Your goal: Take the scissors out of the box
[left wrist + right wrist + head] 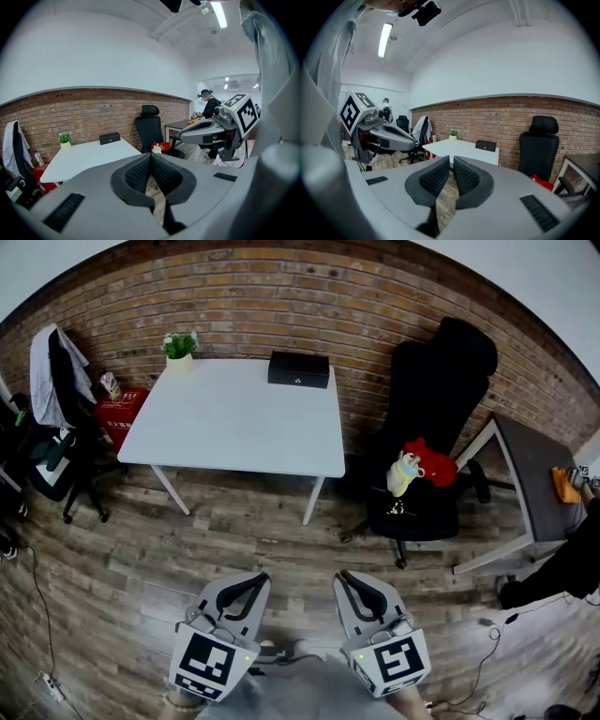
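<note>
Grey two-jaw left gripper [253, 582] and right gripper [352, 579]: both empty, box not yet reached.

Both sit low and side by side over the wood-plank floor [141, 559], closed on nothing; left pads meet, right pads all but meet. Well beyond them stands the white rectangular counter [234, 418]. The flat black rectangular box [298, 369] sits at its far edge by the brick wall, lid down. Scissors not visible, presumably inside. Step looks like approach, pre-contact. Next move: close the distance to the counter and bring both grippers to the box. One likely lifts or steadies the lid, and the other must open its jaws before reaching in. Hinge side can't be told from here.
</note>
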`<state>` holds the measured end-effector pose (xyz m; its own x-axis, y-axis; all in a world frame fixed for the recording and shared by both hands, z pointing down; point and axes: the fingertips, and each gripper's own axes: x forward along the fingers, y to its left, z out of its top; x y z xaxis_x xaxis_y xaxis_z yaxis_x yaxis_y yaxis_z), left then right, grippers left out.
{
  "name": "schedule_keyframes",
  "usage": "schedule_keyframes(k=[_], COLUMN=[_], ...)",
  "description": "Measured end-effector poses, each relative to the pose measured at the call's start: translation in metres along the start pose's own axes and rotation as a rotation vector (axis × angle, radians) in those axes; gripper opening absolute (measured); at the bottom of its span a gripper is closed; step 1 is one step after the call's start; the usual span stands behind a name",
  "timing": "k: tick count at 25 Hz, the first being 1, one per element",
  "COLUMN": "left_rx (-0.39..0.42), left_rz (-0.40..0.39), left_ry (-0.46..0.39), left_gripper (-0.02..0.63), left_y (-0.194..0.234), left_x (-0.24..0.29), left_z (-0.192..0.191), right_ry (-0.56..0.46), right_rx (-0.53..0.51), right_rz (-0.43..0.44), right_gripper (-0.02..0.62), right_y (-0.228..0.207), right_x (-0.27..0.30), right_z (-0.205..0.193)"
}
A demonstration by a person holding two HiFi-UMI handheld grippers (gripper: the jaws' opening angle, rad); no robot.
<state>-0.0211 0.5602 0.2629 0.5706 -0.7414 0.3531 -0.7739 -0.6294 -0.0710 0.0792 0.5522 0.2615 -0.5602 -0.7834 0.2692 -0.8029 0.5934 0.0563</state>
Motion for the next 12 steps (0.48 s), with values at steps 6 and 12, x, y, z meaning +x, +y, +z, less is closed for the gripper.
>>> schedule_keyframes(k=[6, 12], left_rx=[0.003, 0.010], left_rz=[-0.006, -0.013], left_ry=[-0.008, -0.024], left_gripper=[0.015, 0.015], left_y=[0.011, 0.024], left_x=[-0.003, -0.012], left_z=[-0.004, -0.003], right_ry=[-0.002, -0.005], right_rx=[0.009, 0.005], right_rz=[-0.022, -0.043], right_gripper=[0.055, 0.055], right_y=[0.006, 0.015], right_x=[0.008, 0.013], right_z=[0.000, 0.007])
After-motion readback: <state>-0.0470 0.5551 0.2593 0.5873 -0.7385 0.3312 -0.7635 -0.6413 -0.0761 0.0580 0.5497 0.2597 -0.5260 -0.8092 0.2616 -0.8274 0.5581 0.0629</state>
